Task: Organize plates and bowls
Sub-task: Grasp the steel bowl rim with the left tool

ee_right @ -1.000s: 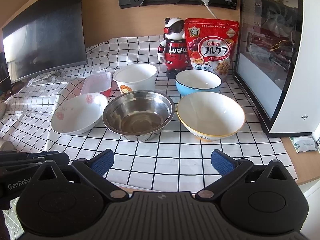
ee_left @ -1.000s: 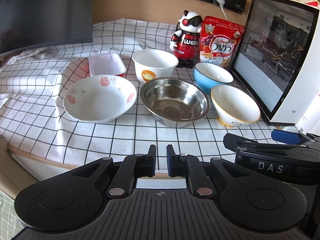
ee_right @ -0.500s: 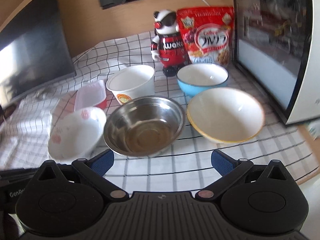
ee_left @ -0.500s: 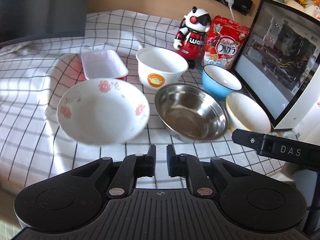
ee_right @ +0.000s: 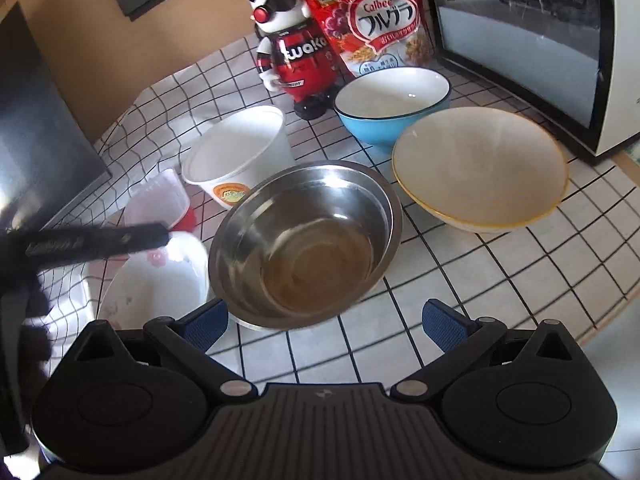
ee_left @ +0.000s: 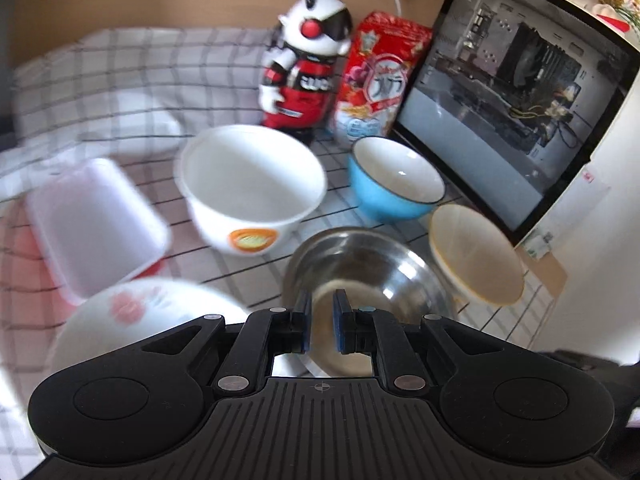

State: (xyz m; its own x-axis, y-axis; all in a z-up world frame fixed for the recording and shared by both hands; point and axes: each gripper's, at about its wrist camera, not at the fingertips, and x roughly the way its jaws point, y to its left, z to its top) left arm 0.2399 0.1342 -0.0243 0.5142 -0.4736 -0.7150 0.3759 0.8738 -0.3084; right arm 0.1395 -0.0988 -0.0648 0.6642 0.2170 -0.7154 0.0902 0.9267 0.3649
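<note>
Several bowls stand on a checked cloth. A steel bowl [ee_right: 304, 240] is in the middle, also in the left wrist view [ee_left: 368, 276]. A yellow-rimmed bowl [ee_right: 480, 168] is to its right, a blue bowl [ee_right: 392, 100] behind, a white cup-bowl [ee_right: 240, 160] back left, a floral bowl [ee_right: 156, 280] to the left. My left gripper [ee_left: 321, 322] is nearly shut and empty, above the steel bowl's near left rim beside the floral bowl [ee_left: 132, 320]. My right gripper [ee_right: 326, 324] is open and empty, just short of the steel bowl.
A toy robot [ee_right: 292, 48] and a red cereal bag [ee_right: 372, 20] stand at the back. A white computer case [ee_right: 560, 40] walls the right side. A lidded plastic box [ee_left: 92, 224] lies at the left. The table edge runs at the lower right.
Both grippers have moved forward and down toward the bowls. The left one has swung right over the steel bowl's rim. No bowl has moved.
</note>
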